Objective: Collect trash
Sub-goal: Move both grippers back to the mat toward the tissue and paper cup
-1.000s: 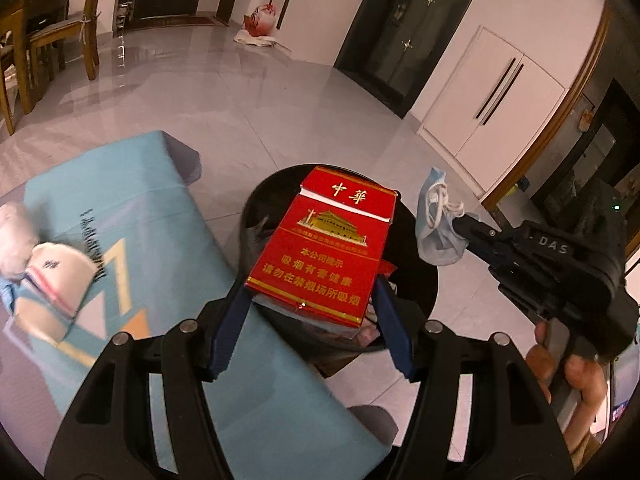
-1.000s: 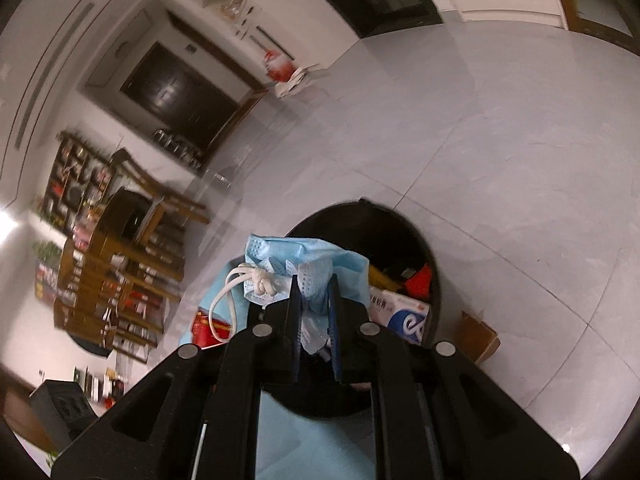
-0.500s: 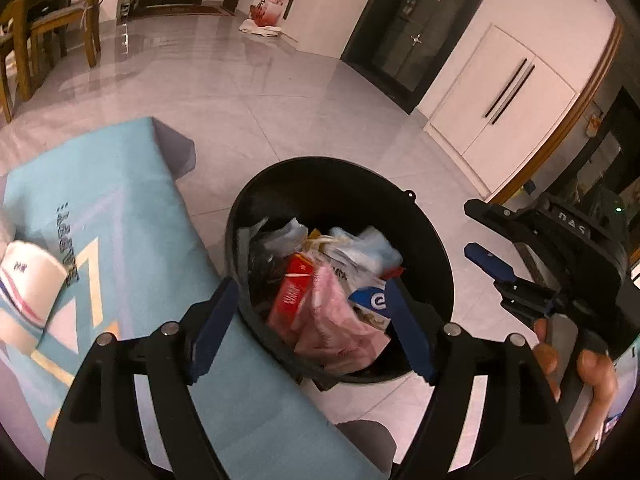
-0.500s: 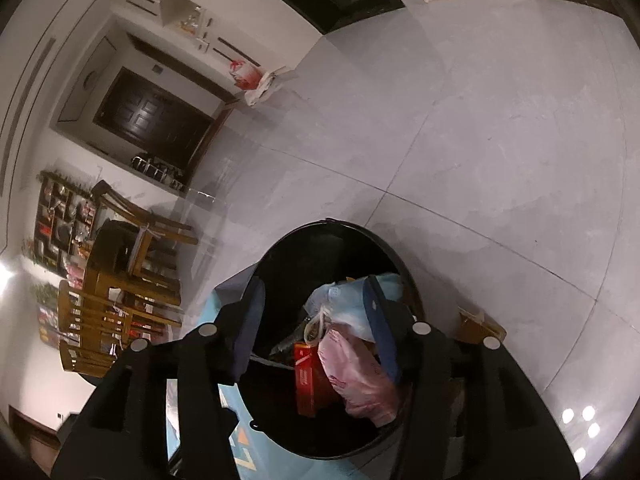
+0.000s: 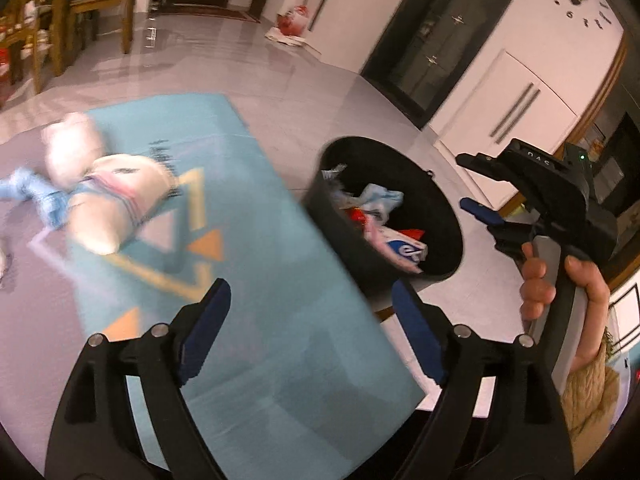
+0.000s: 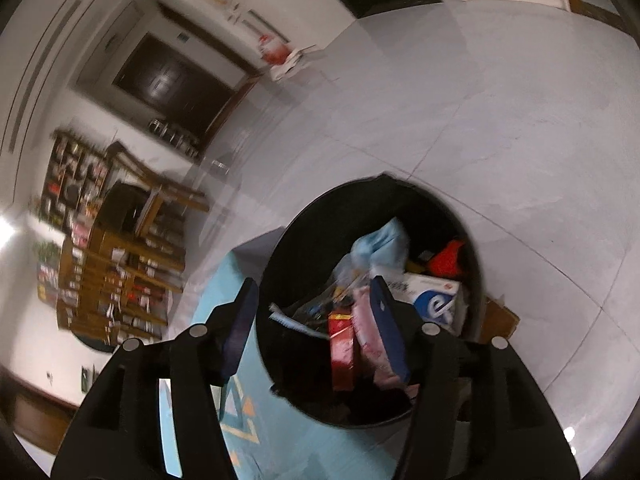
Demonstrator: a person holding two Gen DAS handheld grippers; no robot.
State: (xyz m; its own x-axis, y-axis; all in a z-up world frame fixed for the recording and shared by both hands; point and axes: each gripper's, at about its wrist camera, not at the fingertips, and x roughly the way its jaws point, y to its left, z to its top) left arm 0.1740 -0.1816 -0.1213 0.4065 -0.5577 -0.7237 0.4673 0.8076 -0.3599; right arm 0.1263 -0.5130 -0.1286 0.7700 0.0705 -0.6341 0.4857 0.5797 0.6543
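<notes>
Both sets of jaws are opening, with nothing between them.

The left gripper hangs over the blue cloth, whose edge runs just beside the black bin; pale tiled floor lies open beyond. The right gripper, held by a hand, hovers above the bin's rim. Inside lie a blue mask, a pink wrapper, a red packet and a white box. More blurred trash rests on the cloth. Wooden chairs stand far off.
</notes>
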